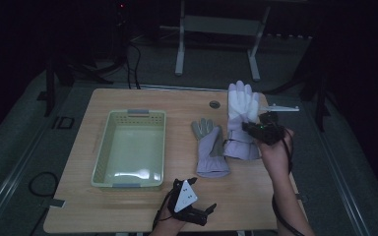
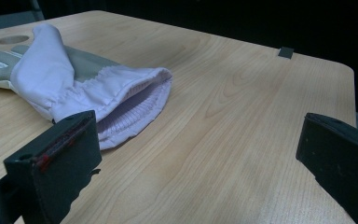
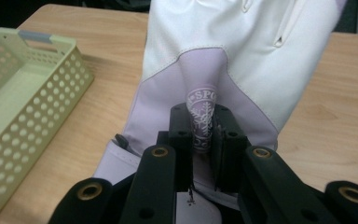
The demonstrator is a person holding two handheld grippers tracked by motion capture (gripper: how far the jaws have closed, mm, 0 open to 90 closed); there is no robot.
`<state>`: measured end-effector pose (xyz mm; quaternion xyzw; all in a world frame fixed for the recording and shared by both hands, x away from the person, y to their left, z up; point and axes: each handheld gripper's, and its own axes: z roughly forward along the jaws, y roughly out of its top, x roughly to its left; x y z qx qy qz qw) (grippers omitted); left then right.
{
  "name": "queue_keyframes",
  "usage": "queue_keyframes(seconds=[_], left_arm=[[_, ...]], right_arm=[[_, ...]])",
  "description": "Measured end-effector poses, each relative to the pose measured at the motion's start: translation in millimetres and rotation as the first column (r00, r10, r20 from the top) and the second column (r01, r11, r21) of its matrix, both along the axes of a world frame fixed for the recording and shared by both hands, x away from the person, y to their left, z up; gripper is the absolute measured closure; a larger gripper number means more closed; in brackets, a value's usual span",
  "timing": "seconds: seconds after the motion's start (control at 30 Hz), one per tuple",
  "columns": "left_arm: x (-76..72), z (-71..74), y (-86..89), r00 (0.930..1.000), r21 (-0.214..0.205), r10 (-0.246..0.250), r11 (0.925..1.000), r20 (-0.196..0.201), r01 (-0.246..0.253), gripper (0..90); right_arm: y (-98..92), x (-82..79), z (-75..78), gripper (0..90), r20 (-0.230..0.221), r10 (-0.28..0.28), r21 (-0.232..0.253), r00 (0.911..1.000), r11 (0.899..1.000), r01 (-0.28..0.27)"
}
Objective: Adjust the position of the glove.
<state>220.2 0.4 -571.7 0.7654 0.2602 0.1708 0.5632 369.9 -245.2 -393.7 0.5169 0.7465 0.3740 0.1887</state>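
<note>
Two lilac-and-white gloves are in play. One glove (image 1: pixel 210 147) (image 2: pixel 81 86) lies flat at the table's middle, grey palm up, its cuff toward the near edge. The other glove (image 1: pixel 241 118) (image 3: pixel 233 60) is raised off the wood on the right, fingers pointing away. My right gripper (image 1: pixel 257 129) (image 3: pixel 203 135) is shut on a fold of its lilac back, pinching the printed patch. Low at the near edge, my left gripper (image 1: pixel 202 214) (image 2: pixel 196 158) stands open, nothing between its jaws, aimed toward the lying glove's cuff.
A pale green perforated basket (image 1: pixel 103 147) (image 3: pixel 70 74) sits empty on the table's left half. A small round hole (image 1: pixel 214 104) is in the tabletop behind the gloves. Bare wood (image 2: pixel 242 140) stretches right of the lying glove. Dark floor and a frame stand beyond.
</note>
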Motion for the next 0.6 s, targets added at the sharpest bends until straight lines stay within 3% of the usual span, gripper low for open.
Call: queue_keyframes(seconds=[0.17, 0.33, 0.43, 0.53, 0.6], left_arm=[[0.1, 0.0, 0.1, 1.0, -0.002, 0.0, 1.0, 0.0, 0.0, 0.0], [-0.5, 0.0, 0.0, 1.0, 0.002, -0.002, 1.0, 0.002, 0.002, 0.0], [-0.6, 0.0, 0.0, 1.0, 0.002, -0.003, 1.0, 0.003, 0.003, 0.0], [-0.3, 0.0, 0.2, 1.0, -0.002, -0.004, 1.0, 0.0, 0.004, 0.0], [-0.3, 0.1, 0.3, 1.0, 0.0, -0.004, 1.0, -0.001, 0.004, 0.0]], right_arm=[[22.5, 1.9, -4.4, 80.3, -0.035, 0.027, 0.011, 0.999, 1.0, -0.026], [45.6, 1.1, -16.7, 80.3, -0.083, 0.054, -0.018, 0.9951, 0.998, -0.056], [50.8, 1.9, -28.1, 80.2, -0.088, 0.046, -0.003, 0.9951, 0.999, -0.046], [53.7, 8.1, -49.0, 80.2, -0.154, 0.031, 0.014, 0.9876, 0.999, -0.029], [54.7, 9.9, -54.3, 80.2, -0.163, 0.03, 0.006, 0.9862, 1.0, -0.03]])
